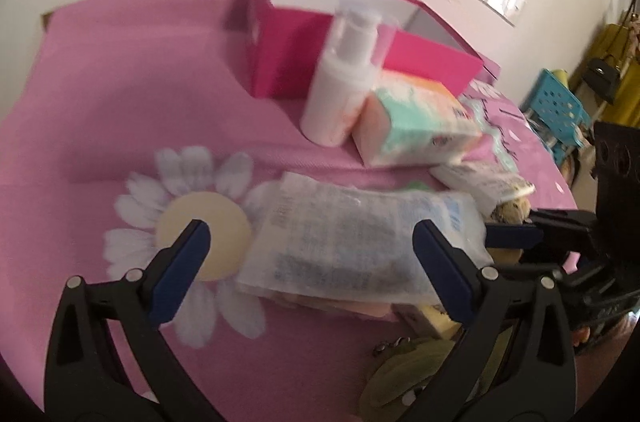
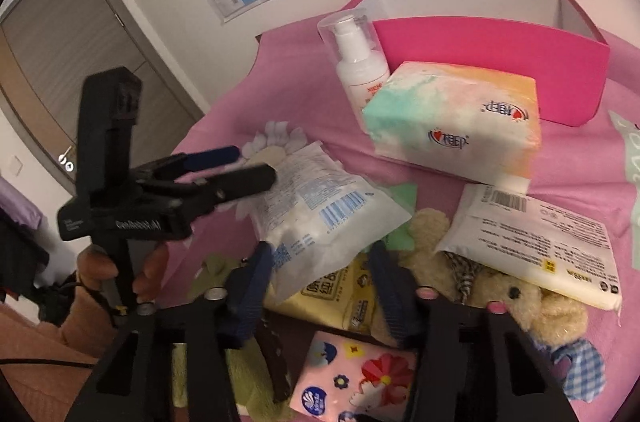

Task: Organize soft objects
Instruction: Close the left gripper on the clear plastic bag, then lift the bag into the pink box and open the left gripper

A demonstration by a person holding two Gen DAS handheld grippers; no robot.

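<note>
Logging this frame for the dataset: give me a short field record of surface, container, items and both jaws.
surface: pink cloth with a daisy print
container: pink box, open top, at the back
upright: white pump bottle in front of the box
packs: pastel tissue pack; clear cotton pad bag; white wipes pack
plush: cream teddy, partly under the wipes pack
left gripper: jaws open, over the cotton pad bag
right gripper: jaws open, holding nothing
</note>
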